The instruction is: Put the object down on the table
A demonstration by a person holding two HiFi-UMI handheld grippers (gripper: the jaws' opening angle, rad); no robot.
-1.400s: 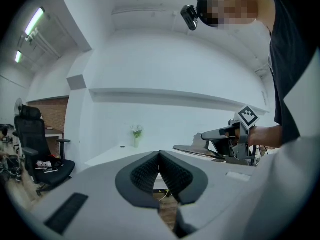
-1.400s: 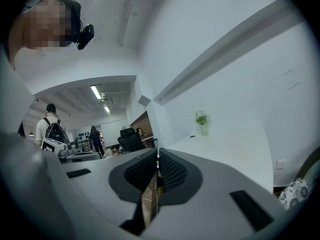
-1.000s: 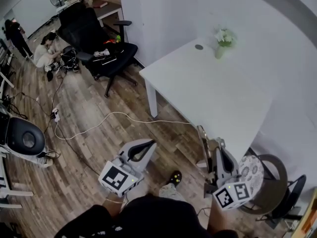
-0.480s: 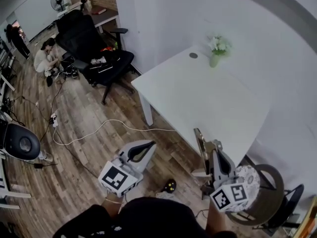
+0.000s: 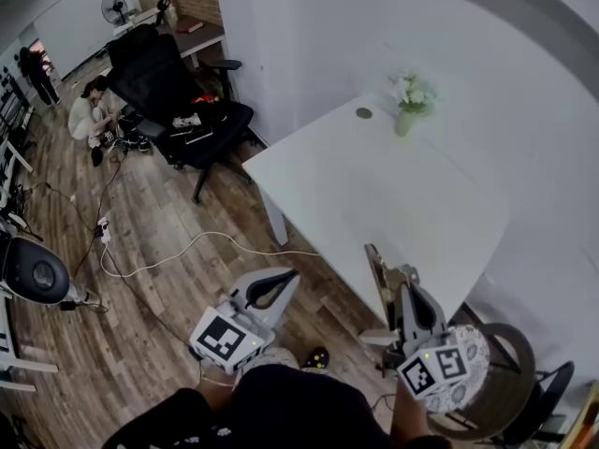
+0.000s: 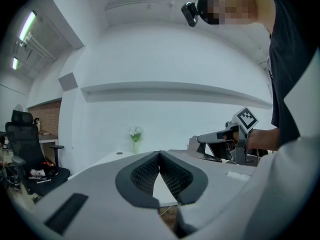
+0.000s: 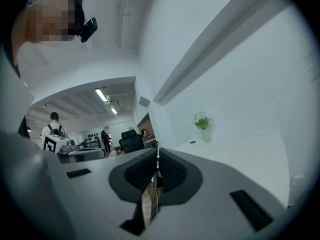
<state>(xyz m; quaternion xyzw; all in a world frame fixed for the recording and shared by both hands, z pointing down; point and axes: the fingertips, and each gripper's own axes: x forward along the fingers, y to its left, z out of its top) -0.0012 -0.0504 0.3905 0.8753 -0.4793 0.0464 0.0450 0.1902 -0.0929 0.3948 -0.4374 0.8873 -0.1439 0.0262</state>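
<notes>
Jaws, head view: the right gripper point(image 5: 391, 283) was clamped on a thin card point(image 5: 374, 262). The card stood on edge at the near edge of the table point(image 5: 374, 181), off the tabletop and above the floor. The left gripper point(image 5: 281, 281) was closed on nothing, out over the floor and well apart from the table. The vase point(image 5: 404, 110) stood at the table's far side, well apart from the card.

Left gripper view: the pads met at their tips with nothing between them. The table showed beyond them.

Right gripper view: the pads pressed on both faces of the card, which ran down between them. The tabletop lay ahead and to the right.

Risks, as judged:
- If the card were let go short of the table's edge, it would fall to the floor.
- If it were carried in too low, its bottom edge could knock the table's rim and twist in the grip.
- If it were set down on edge, it would likely tip over flat.

Versus one second earlier: the table sat lower and fuller in the head view, so the person had moved closer. The grip on the card looked unchanged, and the left gripper was still shut.
</notes>
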